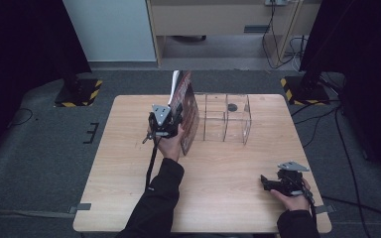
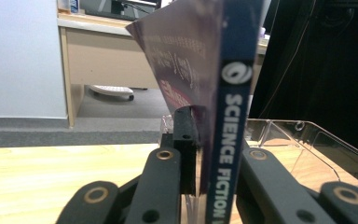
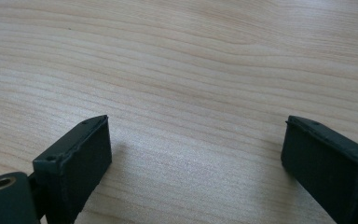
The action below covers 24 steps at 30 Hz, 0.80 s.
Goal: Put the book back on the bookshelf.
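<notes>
The left gripper's fingers [image 2: 186, 140] are clamped on the spine edge of a book [image 2: 230, 116], with next to no gap beyond the book's own thickness; "SCIENCE FICTION" runs down the spine between them. The left gripper [image 1: 164, 121] holds that book upright, just beside the left end of a clear plastic organizer [image 1: 226, 119], the landmark at the far middle of the desk [image 1: 129, 163]. The book's lower edge seems to sit at or near the desk surface, though I cannot tell whether it touches. Its cover fans slightly open at the top, leaning away from the organizer.

The right gripper [image 1: 270, 184] rests on the desk well apart from the organizer, toward the near right corner, its fingers [image 3: 77, 163] spread wide with nothing between them, only bare wood beneath.

Judging from this, the book is bound for one of the organizer's compartments. The risks: the grip sits low on a tall, floppy book, so it may pivot or sag when lifted; the loose cover could catch on the organizer's wall; and the light organizer, unbraced by the idle hand, could slide or tip if the book bumps it.
</notes>
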Available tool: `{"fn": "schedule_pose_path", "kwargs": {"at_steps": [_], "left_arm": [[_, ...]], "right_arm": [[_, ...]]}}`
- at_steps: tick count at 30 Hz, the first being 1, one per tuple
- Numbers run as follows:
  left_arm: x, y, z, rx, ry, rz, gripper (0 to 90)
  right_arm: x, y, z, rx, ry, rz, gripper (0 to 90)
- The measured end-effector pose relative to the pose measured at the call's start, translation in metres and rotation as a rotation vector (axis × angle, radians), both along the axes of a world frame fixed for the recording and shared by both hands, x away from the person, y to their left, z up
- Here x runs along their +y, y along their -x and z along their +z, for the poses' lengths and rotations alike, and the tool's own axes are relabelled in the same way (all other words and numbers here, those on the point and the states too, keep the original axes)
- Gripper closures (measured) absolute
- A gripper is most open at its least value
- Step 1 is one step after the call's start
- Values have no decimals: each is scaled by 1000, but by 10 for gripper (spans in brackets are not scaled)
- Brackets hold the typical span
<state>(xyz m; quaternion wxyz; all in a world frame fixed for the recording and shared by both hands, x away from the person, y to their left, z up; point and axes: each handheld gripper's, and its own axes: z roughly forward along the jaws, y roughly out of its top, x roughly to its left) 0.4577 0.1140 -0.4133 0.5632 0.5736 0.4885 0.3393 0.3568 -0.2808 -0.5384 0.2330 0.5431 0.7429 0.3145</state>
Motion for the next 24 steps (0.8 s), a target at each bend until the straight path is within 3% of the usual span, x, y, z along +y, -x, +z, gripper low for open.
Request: {"fn": "schedule_pose_path", "kwargs": {"at_steps": [11,16,19,24], "left_arm": [[15,8,9,-6,19,-26,678],[21,11,12,-15,16,-28,665],[22,10,13,-2,21,-40,684],[21,7,12,22,58,-49,804]], "right_arm": [[0,0,0,0,0,-1,85],[0,0,0,1,-2,-2,85],[0,0,0,2,-2,-2,85],[0,0,0,2,0,0,85]]}}
